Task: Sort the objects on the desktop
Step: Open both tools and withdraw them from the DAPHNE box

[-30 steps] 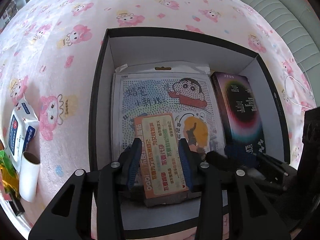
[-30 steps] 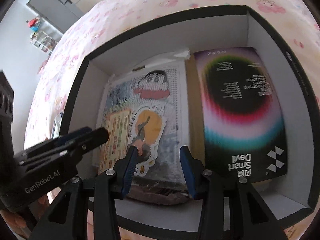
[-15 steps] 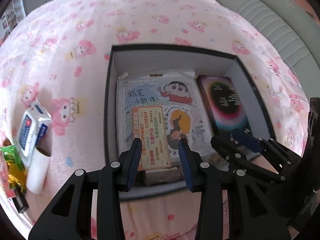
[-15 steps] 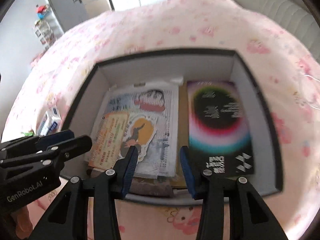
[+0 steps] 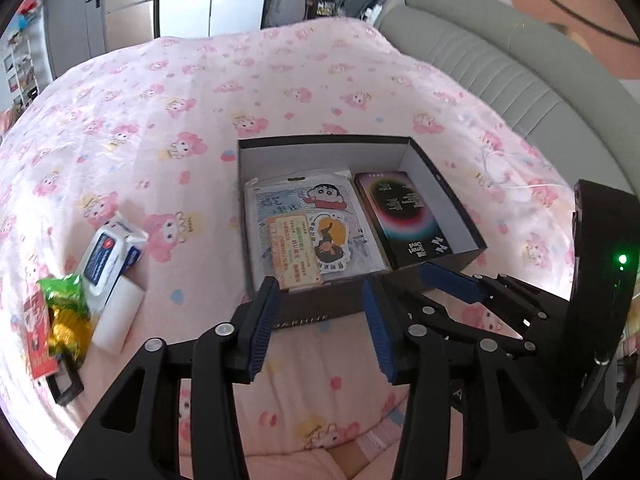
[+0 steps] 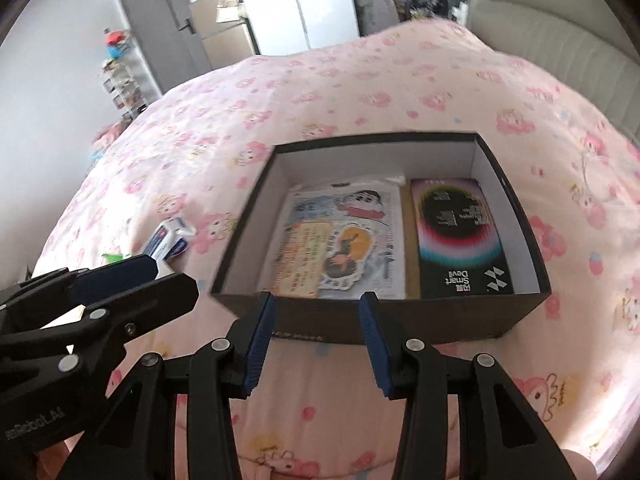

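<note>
Currently, both tools empty, above the near edge of the box.
Bed (image 5: pixel 304 80): pink cartoon-print cover carries everything; no desk in view. Its far edge runs out of both views.
Box (image 5: pixel 448 188): black, open-topped, white inside, just ahead of both sets of fingers. Holds a cartoon sheet (image 5: pixel 308 200), an orange card (image 5: pixel 294 254) lying on that sheet, and a dark booklet (image 5: pixel 404 216) along the right wall.
Left gripper (image 5: pixel 320 320): fingers spread wide, nothing between them.
Right gripper (image 6: pixel 316 328): fingers equally wide apart, nothing held.
Step, judged: go for the loose pile well to the left of the left fingers.
Wipes pack (image 5: pixel 106 258): white and blue, flat on the cover; roll (image 5: pixel 118 318) touching it on the near side.
Technique: keep the left fingers this wide, come down over the roll across its short axis, close gently as the cover is soft and may bunch. Right tool should hold clear of the box rim.
Green packet (image 5: pixel 64 294): crumpled, beside the wipes; contents unreadable.
Red item (image 5: pixel 38 332): at the left rim of the view, distorted; a small black object below it cannot be identified.
Hidden: whatever lies under the cartoon sheet; the box's near wall blocks its front floor strip.
</note>
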Demonstrator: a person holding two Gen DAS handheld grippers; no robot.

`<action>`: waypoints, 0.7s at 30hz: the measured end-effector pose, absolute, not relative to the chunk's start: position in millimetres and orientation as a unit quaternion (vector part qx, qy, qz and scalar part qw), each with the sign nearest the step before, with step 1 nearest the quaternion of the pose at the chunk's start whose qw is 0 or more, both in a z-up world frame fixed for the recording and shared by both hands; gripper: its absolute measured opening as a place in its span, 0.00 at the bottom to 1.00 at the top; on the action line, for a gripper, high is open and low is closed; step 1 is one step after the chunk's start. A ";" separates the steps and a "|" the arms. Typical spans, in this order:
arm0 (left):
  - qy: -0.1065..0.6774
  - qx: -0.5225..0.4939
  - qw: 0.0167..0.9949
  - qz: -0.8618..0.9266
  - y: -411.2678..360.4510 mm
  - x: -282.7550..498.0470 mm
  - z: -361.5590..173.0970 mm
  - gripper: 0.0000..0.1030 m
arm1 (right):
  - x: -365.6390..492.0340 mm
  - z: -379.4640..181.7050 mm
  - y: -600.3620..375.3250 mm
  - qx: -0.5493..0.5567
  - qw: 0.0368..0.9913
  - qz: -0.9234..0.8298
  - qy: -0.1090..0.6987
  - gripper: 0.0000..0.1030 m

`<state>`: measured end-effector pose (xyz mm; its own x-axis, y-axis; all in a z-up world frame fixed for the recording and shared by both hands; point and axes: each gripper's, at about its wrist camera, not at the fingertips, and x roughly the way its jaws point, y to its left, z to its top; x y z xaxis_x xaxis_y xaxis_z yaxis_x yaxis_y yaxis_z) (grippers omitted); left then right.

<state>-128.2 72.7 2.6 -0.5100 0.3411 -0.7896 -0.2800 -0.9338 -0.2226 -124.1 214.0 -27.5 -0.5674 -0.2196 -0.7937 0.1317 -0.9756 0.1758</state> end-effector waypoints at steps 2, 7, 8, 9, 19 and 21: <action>-0.040 -0.455 0.176 0.872 59.2 -116.9 6.6 0.44 | -115.8 -24.0 203.1 0.450 0.111 -0.885 -0.044 0.39; -0.048 -0.441 0.146 0.884 18.8 -90.7 12.2 0.44 | -103.9 -21.9 172.0 0.452 0.130 -0.882 -0.028 0.39; -0.052 -0.438 0.130 0.888 9.8 -85.4 12.1 0.44 | -101.4 -21.6 165.6 0.451 0.134 -0.882 -0.028 0.39; -0.050 -0.433 0.109 0.893 1.8 -80.4 10.6 0.44 | -99.2 -21.6 159.0 0.451 0.138 -0.882 -0.028 0.39; -0.122 -0.433 0.061 0.891 -70.5 -63.6 -18.0 0.43 | -90.6 -30.9 86.6 0.457 0.189 -0.869 -0.011 0.39; -0.138 -0.433 0.059 0.889 -84.0 -61.5 -20.3 0.43 | -92.1 -32.0 76.5 0.461 0.197 -0.865 -0.011 0.39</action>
<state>-61.5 -84.0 -20.3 -0.6174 0.2235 -0.7542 0.0152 -0.9552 -0.2955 -92.1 76.5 -32.0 -0.4967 -0.3510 -0.7938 0.3309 -0.9221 0.2006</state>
